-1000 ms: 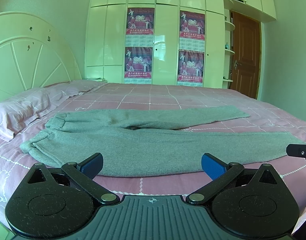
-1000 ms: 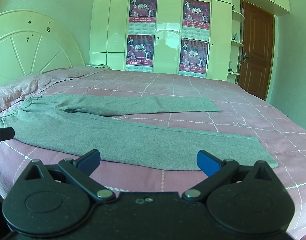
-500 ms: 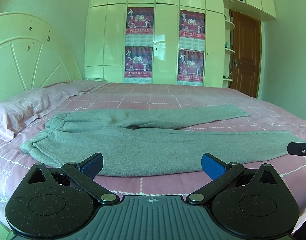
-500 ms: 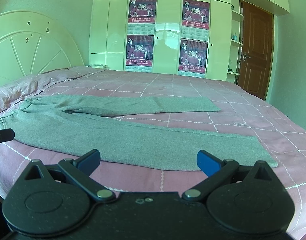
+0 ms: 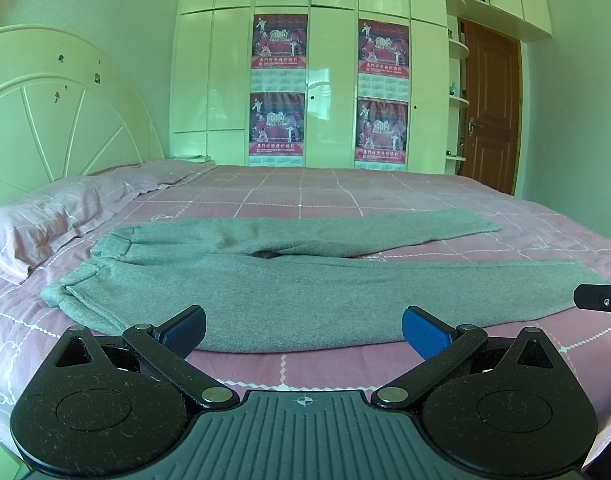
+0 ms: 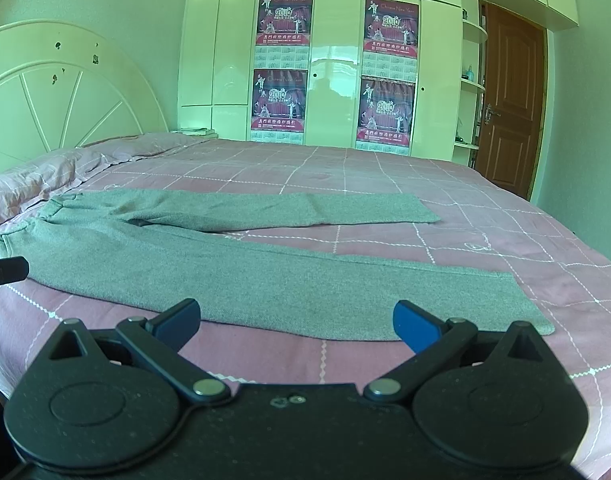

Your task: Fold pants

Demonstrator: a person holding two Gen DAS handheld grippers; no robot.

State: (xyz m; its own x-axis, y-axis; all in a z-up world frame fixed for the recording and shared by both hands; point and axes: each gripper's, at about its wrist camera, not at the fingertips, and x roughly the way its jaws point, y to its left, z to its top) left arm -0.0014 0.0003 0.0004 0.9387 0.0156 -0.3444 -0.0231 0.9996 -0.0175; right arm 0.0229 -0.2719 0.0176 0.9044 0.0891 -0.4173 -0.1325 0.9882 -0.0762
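Grey knit sweatpants (image 5: 289, 280) lie flat, legs spread apart, on pink checked bedsheet (image 6: 385, 168). Left gripper (image 5: 303, 330) & right gripper (image 6: 295, 322) hover at near edge, blue-padded fingers (image 5: 423, 336) spread wide, holding nothing.

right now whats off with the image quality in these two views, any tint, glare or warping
Left wrist view: green cast over the walls, fisheye bowing the wardrobe lines, dark vignette corners; pants sharp. Right wrist view: same green tint and bowing, window glare on the glossy wardrobe doors; the left claw and right claw frames fill each view's bottom.
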